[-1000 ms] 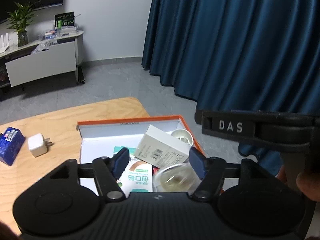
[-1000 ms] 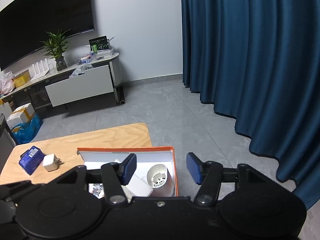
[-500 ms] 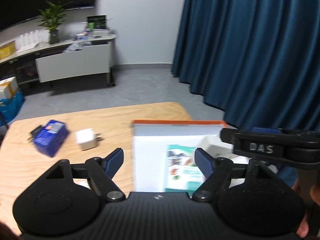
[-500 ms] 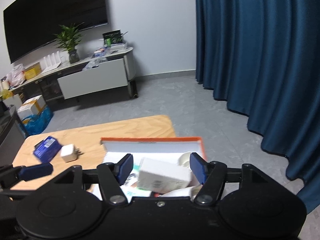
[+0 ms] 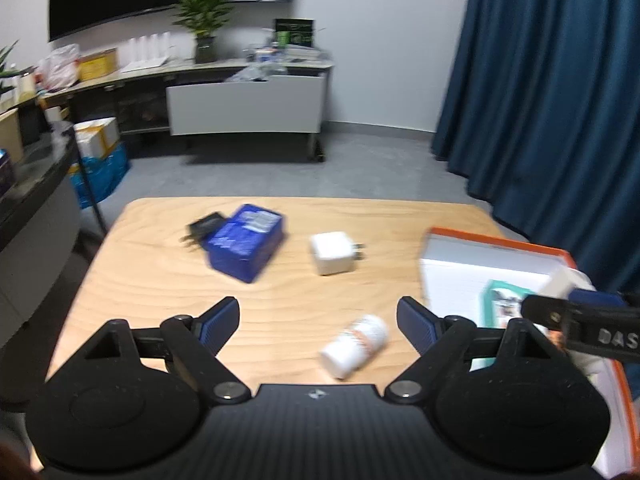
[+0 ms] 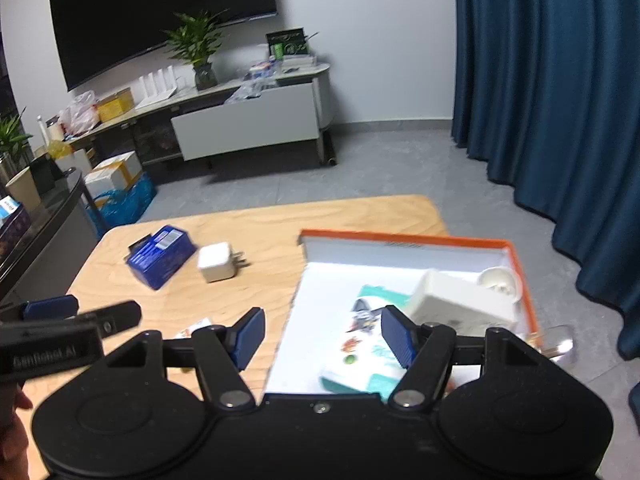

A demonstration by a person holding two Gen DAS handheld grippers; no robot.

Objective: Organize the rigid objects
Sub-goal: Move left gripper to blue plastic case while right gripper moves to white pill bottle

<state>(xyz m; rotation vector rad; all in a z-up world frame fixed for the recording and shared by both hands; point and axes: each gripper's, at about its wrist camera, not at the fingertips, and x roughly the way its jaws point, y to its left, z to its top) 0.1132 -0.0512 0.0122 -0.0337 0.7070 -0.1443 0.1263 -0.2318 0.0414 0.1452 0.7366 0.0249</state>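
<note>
Table [image 5: 160,280]; box [image 5: 500,240] partly hidden

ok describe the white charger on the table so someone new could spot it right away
Start at the wooden table, left of the orange-rimmed box. On the bare wood the charger lies just right of the blue box, apart from it. It is the only white cube there, with metal prongs sticking out of one side, unlike the round white bottle lying nearer the camera.

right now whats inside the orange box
Inside the orange box: a white carton leaning over a teal packet, and a white cup in the far corner. The near end is hidden behind the right gripper.
</note>
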